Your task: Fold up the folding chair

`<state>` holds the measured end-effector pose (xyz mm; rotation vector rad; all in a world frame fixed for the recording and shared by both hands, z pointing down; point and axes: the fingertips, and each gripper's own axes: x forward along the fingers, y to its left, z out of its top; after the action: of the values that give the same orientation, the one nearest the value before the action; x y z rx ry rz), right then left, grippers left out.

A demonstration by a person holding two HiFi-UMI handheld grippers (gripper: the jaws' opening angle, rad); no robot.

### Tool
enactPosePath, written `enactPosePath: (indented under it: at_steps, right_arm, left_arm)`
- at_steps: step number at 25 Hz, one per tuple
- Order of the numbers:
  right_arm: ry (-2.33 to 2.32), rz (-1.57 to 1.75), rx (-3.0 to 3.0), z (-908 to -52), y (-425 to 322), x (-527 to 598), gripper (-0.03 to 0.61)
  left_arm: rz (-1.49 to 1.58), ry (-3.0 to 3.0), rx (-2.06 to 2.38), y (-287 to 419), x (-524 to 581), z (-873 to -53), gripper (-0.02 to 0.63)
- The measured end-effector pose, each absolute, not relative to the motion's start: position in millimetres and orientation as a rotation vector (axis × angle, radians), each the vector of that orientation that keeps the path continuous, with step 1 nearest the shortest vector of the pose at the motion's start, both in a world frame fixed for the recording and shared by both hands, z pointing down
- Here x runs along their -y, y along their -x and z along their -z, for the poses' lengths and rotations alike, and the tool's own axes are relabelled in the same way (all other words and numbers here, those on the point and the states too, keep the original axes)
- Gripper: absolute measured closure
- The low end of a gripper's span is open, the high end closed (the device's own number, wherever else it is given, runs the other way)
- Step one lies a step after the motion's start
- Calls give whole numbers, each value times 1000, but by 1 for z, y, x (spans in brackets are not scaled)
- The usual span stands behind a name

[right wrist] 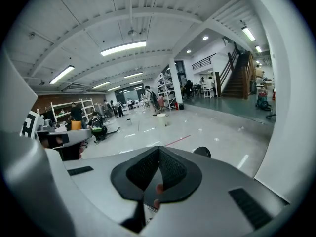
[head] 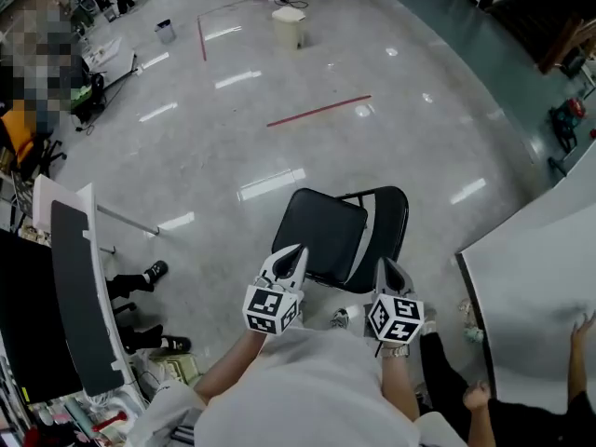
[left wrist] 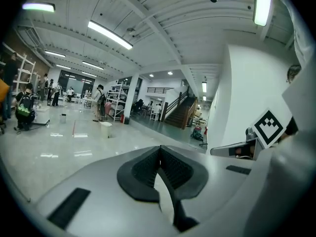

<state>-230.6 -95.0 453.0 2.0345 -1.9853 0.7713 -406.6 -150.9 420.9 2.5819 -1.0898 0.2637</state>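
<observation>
While both tools are held low in front of the person, the black folding chair with a padded seat and rounded backrest (head: pixel 324 234) is seen standing unfolded on the glossy grey floor (head: pixel 279 147), just beyond them. The left gripper (head: pixel 294 252) is clenched, its dark ribbed pads (left wrist: pixel 145 169) pressed together with nothing between them. From above, its tip is seen overlapping the seat's near left edge, but contact cannot be judged. The right gripper (head: pixel 386 266) is likewise clenched and empty, and is held by the chair's near right side. A white bin (head: pixel 288 26) and a red tape line (head: pixel 318 111) are seen far off. A large white board (head: pixel 535 296) is seen at the right.
</observation>
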Motion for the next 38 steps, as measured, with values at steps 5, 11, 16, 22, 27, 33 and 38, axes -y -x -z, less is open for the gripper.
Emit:
enactPosePath:
  at_steps: [5, 11, 16, 22, 27, 33, 38]
  right_arm:
    - [-2109, -782, 1880, -460, 251, 103, 574]
    - [-2181, -834, 1734, -476, 267, 95, 574]
    - [-2188, -895, 1671, -494, 281, 94, 574]
    - [-2147, -1011, 1612, -534, 289, 82, 574]
    - [-2144, -1076, 1582, -567, 265, 88, 574]
    - [-2139, -1098, 1559, -620, 235, 108, 574]
    - [-2123, -1070, 1564, -643, 212, 120, 574]
  left_arm:
    - [-282, -2597, 971, 422, 176, -437, 603]
    - [-300, -2621, 823, 426, 196, -453, 603]
    - [-322, -2634, 754, 428, 215, -467, 603]
    - [-420, -2628, 678, 419, 213, -495, 603]
    - [-484, -2592, 664, 403, 214, -528, 603]
    - [-548, -2556, 649, 380, 220, -583, 603]
    - [-579, -2557, 643, 355, 231, -619, 603]
